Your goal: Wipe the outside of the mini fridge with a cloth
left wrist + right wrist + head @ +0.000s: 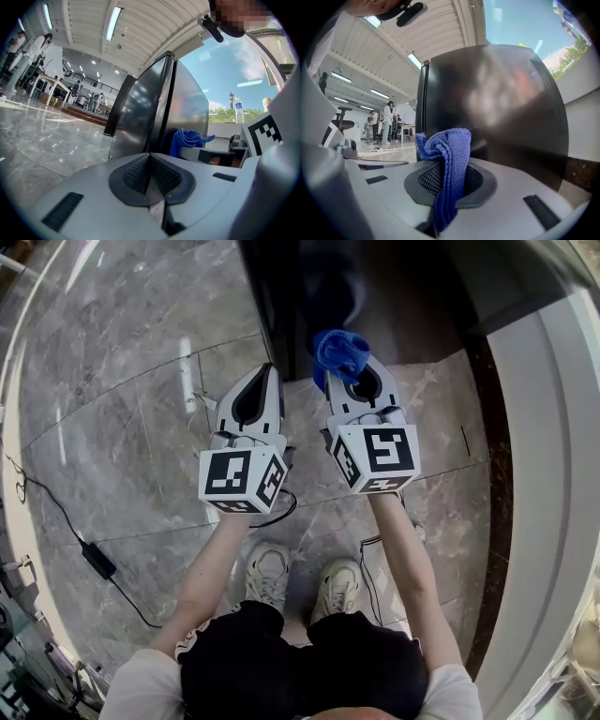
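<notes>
the mini fridge (375,296) was a dark, glossy box with rounded corners, standing on a polished grey marble floor (122,427). in the left gripper view its smooth face (150,108) mirrored the ceiling lights.

the cloth (337,351) was a blue rag of fine knitted weave, bunched into soft folds. it was pinched between the fingers of the right gripper (367,395), whose ribbed black pads were closed on it. its loose top stood up just in front of the fridge's lower edge; whether it touched the fridge could not be told.

the left gripper (262,381) hung just beside the right one. its fingers were pressed together with nothing between them, and the tip was near the fridge's front corner. both grippers were pale grey moulded plastic.

left of the fridge the floor lay wide and open. on the right a dark stone strip (492,474) and a white wall (553,474) closed the room in.

a black cable (52,507) with its adapter (97,560) lay on the floor, well apart to the left. a thinner cable looped near the person's white shoes (267,573).

far off in the hall, people (388,119) stood by a desk.
</notes>
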A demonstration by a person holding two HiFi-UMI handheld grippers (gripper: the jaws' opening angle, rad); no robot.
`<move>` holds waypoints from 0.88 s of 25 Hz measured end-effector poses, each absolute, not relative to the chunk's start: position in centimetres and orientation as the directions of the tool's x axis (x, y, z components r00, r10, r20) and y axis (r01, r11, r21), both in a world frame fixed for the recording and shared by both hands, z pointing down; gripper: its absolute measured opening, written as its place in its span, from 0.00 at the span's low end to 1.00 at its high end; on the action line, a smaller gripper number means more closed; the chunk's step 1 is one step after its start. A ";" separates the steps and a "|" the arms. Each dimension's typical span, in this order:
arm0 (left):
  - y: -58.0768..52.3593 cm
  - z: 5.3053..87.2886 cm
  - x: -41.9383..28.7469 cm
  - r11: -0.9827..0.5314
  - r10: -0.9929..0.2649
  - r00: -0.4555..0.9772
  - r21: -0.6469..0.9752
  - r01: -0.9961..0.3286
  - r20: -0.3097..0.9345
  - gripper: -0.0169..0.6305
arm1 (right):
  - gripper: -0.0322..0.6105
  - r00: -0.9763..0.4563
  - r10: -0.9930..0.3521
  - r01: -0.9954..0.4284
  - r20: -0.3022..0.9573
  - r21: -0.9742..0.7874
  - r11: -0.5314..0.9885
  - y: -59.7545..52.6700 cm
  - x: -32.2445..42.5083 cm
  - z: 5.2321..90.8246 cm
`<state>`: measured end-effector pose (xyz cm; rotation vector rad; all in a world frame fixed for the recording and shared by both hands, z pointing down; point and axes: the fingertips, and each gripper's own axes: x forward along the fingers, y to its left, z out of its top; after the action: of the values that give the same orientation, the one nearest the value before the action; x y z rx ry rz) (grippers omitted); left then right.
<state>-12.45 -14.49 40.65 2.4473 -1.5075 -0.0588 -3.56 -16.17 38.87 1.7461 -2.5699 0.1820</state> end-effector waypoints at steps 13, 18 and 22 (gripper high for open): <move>-15.6 39.6 -1.1 -0.582 -0.790 0.611 0.255 -0.772 0.050 0.03 | 0.13 -0.169 -0.982 -0.984 0.079 -0.070 0.164 -17.2 7.5 39.0; -16.2 40.1 4.1 -0.640 -0.743 0.668 0.248 -0.727 0.043 0.03 | 0.13 -0.113 -0.991 -0.994 0.078 -0.015 0.112 -17.5 11.0 39.4; -16.6 40.3 7.9 -0.691 -0.699 0.715 0.228 -0.686 0.033 0.03 | 0.13 -0.053 -0.996 -0.999 0.077 0.004 0.053 -18.1 14.2 39.8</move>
<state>7.95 -16.56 40.29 2.6970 -1.1057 -0.0824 14.24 -18.14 39.75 2.1206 -2.2361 0.0773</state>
